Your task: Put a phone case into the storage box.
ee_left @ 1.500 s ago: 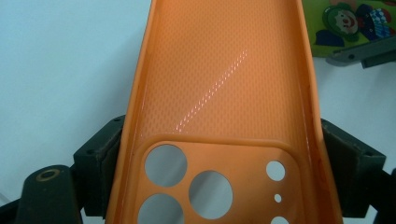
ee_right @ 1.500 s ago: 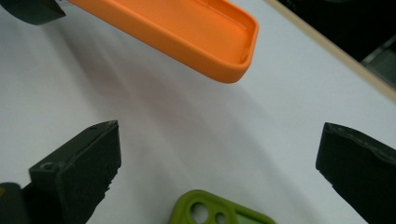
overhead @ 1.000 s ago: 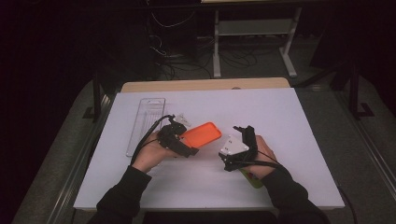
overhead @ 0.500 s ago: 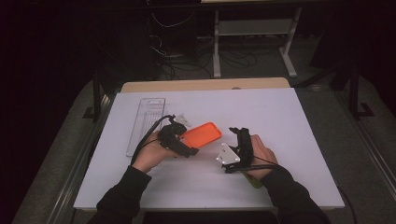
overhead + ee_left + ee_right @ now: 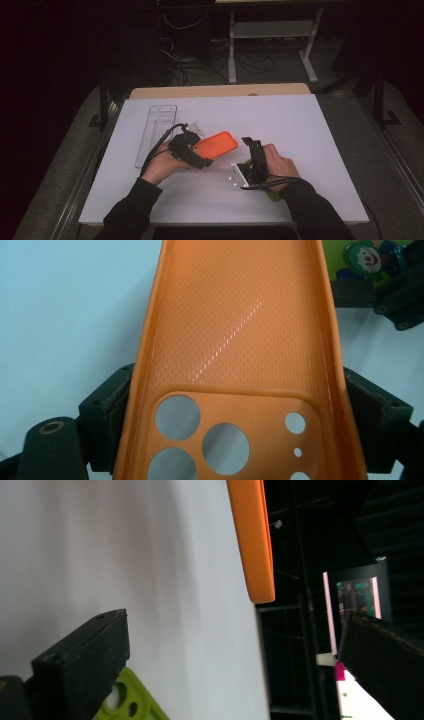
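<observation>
The left hand-held gripper (image 5: 192, 152), left of centre in the high view, is clamped on an orange phone case (image 5: 216, 143); in the left gripper view its black jaws press on the two long side walls of the case (image 5: 235, 340) near the end with the round camera cut-outs, the hollow inside facing the camera. The case reaches up and right from the jaws, above the white tabletop (image 5: 280, 120). Just right of centre, the right hand-held gripper (image 5: 255, 155) is held in the person's right hand (image 5: 277, 165), its jaws standing wide apart with nothing between them; in the right gripper view the rounded end of the case (image 5: 252, 540) hangs beyond them at the top, not touching. A lime-green case (image 5: 127, 700) lies beneath this gripper at the lower left of that view. A clear plastic tray (image 5: 156, 132) lies flat at the upper left of the tabletop, apart from both hands. The right half and far strip of the tabletop offer bare room up to its edges.
</observation>
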Demonstrator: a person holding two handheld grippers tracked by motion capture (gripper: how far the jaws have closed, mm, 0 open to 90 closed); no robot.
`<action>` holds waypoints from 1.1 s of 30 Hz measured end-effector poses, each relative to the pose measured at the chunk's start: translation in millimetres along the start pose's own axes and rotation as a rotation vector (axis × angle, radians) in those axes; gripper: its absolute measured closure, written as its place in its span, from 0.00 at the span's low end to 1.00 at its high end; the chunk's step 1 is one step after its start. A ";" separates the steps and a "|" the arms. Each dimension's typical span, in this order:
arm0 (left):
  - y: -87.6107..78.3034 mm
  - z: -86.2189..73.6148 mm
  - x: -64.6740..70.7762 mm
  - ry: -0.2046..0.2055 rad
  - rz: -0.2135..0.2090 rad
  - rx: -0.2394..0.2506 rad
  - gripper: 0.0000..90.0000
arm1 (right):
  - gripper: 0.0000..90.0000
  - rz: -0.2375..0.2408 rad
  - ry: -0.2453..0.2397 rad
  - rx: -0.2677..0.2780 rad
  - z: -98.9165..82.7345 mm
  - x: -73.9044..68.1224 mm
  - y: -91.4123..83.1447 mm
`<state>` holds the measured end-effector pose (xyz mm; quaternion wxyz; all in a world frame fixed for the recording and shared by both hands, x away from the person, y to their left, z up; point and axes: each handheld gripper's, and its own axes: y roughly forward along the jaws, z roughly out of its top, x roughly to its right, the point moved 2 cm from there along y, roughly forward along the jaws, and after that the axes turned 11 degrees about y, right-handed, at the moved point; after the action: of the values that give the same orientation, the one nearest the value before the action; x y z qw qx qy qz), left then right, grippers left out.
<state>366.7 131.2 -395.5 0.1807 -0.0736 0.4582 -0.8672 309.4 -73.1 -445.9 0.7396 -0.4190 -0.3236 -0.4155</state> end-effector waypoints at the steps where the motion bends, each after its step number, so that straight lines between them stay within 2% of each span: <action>1: -0.1 0.2 -0.1 0.003 0.000 0.000 0.17 | 0.00 -0.013 -0.010 0.003 0.0 -1.0 0.1; 3: -0.3 0.6 0.3 0.004 0.004 0.001 0.17 | 0.00 -0.022 -0.038 0.009 0.1 -2.6 1.1; 4: 0.7 1.4 2.2 -0.018 0.004 0.018 0.17 | 0.00 -0.033 -0.072 0.015 0.3 -2.2 1.3; 5: -0.6 1.0 0.8 0.008 0.001 -0.001 0.17 | 0.00 -0.043 -0.085 0.023 1.2 -2.8 1.2; 8: 0.2 2.1 2.3 0.004 0.003 0.008 0.17 | 0.00 -0.069 -0.116 0.041 3.4 -3.0 1.1; 14: -0.5 4.8 4.5 0.022 -0.004 0.004 0.17 | 0.04 -0.085 -0.137 0.062 7.0 -5.7 1.6; 15: 0.4 5.9 6.4 0.007 -0.003 0.015 0.17 | 0.05 -0.085 -0.140 0.063 7.7 -5.5 2.4; 16: -0.3 6.0 5.3 0.030 -0.003 0.000 0.17 | 0.06 -0.087 -0.148 0.054 9.0 -5.4 2.1; 17: 0.3 6.4 6.4 0.024 -0.001 0.002 0.17 | 0.07 -0.094 -0.160 0.057 9.8 -5.2 2.1; 18: 1.3 6.8 7.5 0.014 -0.005 0.011 0.17 | 0.08 -0.105 -0.138 0.065 11.5 -6.4 2.0; 19: 1.0 6.7 6.8 0.033 -0.004 0.001 0.17 | 0.10 -0.106 -0.138 0.069 12.7 -6.7 2.0; 25: 1.4 7.9 8.8 0.033 -0.003 -0.004 0.17 | 0.22 -0.115 -0.145 0.072 19.9 -8.1 2.6; 26: 1.6 8.0 8.8 0.036 -0.002 0.002 0.17 | 0.24 -0.118 -0.161 0.074 21.6 -7.3 2.9; 33: 1.3 7.9 9.1 0.036 -0.004 0.006 0.17 | 0.43 -0.123 -0.186 0.078 28.1 -12.5 7.4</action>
<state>361.0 121.0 -392.4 0.1708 -0.0584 0.4584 -0.8702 306.7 -41.6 -446.5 0.6953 -0.4060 -0.4317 -0.4066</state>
